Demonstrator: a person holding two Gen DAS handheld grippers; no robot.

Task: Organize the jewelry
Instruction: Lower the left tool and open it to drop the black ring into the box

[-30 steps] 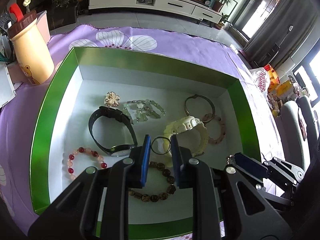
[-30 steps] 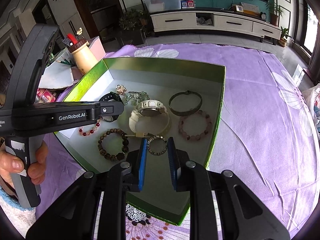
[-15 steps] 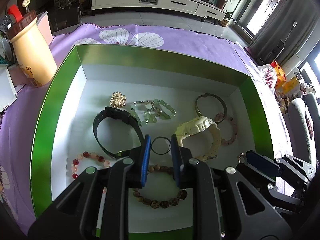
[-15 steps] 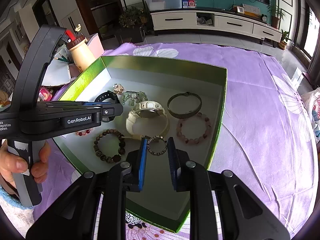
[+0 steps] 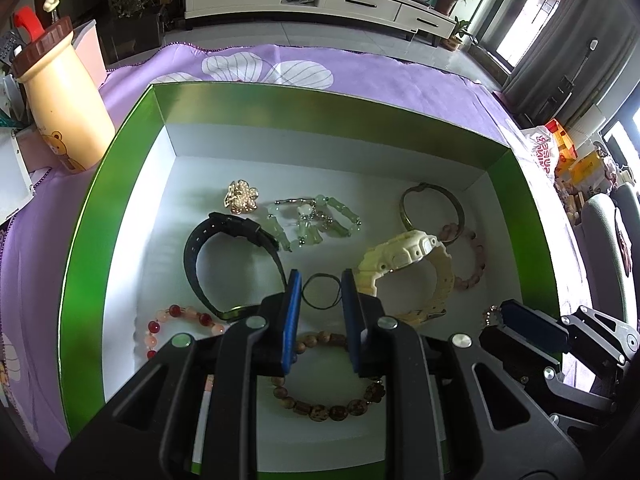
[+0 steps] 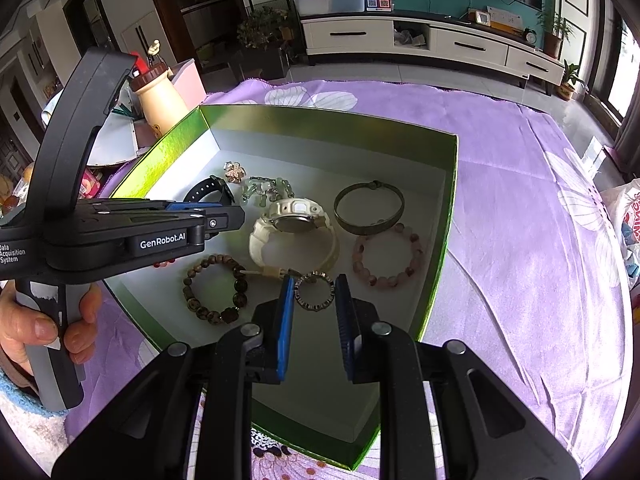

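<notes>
Purple-clothed surface [image 6: 520, 200] carries the green box [image 6: 450, 216]. Left tongs [image 5: 319, 294] pinch a thin dark ring [image 5: 320, 291]; right tongs [image 6: 314, 292] pinch a studded ring [image 6: 314, 291]. Both grips are marginal; either ring could slip.

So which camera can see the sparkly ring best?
The right wrist view. There the sparkly ring sits whole between the right gripper's blue fingers, studs clear. The left wrist view shows only a tiny glint of it beside that gripper's tip.
</notes>
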